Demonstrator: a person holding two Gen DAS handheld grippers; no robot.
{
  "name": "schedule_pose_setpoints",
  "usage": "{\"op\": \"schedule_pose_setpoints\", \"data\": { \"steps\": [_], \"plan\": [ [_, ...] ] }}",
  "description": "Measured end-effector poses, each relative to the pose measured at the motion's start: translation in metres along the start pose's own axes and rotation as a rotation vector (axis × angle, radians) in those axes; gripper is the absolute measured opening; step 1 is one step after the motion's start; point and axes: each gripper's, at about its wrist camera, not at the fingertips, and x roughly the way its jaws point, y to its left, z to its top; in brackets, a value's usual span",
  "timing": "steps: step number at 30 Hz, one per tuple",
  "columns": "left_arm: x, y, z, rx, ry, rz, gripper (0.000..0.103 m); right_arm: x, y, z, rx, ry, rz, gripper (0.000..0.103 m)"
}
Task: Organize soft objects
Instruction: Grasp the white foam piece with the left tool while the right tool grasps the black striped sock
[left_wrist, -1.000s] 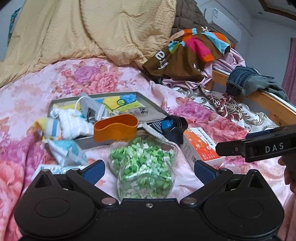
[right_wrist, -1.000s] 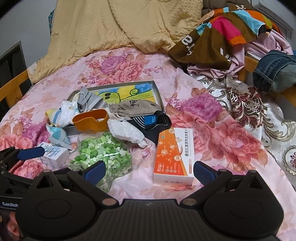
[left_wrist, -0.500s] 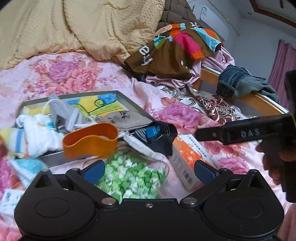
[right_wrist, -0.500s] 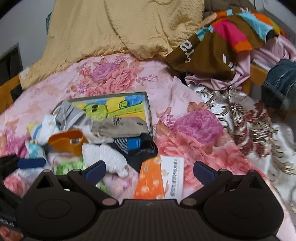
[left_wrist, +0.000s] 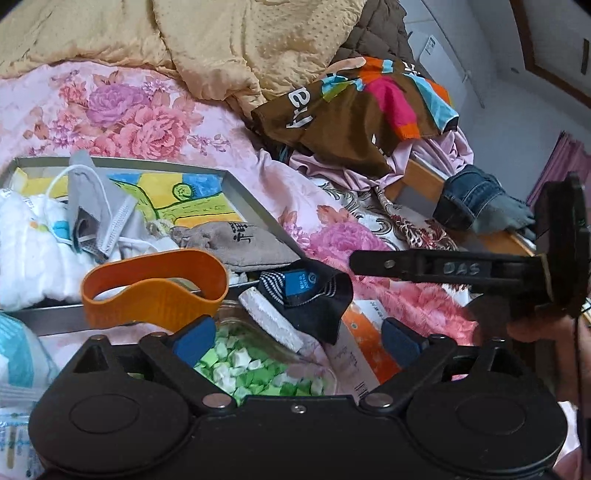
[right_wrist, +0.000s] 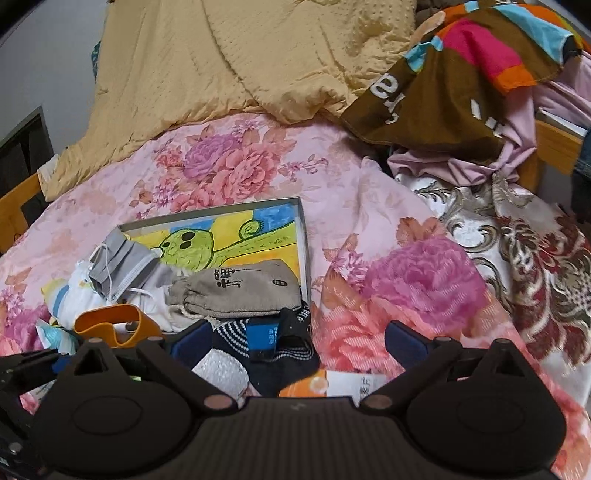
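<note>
a: left wrist view: the left gripper (left_wrist: 295, 338), jaws closing but apart with nothing pinched, hangs over a clear bag of green foam bits (left_wrist: 255, 369); a rubbery orange band (left_wrist: 155, 291) curls on the metal tray (left_wrist: 251, 206).

b: right wrist view: the right gripper (right_wrist: 295, 341) is spread wide over a knit striped sock (right_wrist: 280, 350). only here the coarse grey pouch (right_wrist: 236, 291) shows whole; a bumpy white lump (right_wrist: 221, 373), perhaps foam.

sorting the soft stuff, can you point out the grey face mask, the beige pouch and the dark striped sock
grey face mask (right_wrist: 118, 264), right wrist view, on its pleated grey panel
beige pouch (right_wrist: 240, 295), right wrist view, middle of its cloth body
dark striped sock (left_wrist: 317, 299), left wrist view, on the black foot part
</note>
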Motion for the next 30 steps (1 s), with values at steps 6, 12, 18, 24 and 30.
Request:
{"op": "schedule_pose_setpoints", "data": {
  "steps": [6, 12, 18, 24, 30],
  "plan": [
    [0.007, -0.002, 0.002, -0.003, 0.002, -0.015, 0.089, 0.025, 0.003, 0.003, -0.023, 0.030, 0.022, 0.094],
    [0.012, -0.004, 0.004, -0.015, 0.010, -0.020, 0.081, 0.044, 0.007, 0.001, -0.040, 0.091, 0.039, 0.084],
    [0.016, -0.004, 0.004, -0.013, 0.001, -0.002, 0.075, 0.052, 0.010, -0.004, -0.033, 0.131, 0.053, 0.066],
    [0.017, -0.002, 0.003, -0.031, -0.003, -0.010, 0.067, 0.054, 0.009, -0.003, -0.012, 0.144, 0.067, 0.048],
    [0.018, 0.000, 0.001, -0.025, -0.002, -0.015, 0.049, 0.055, 0.007, -0.003, 0.000, 0.152, 0.063, 0.031]
  ]
}}
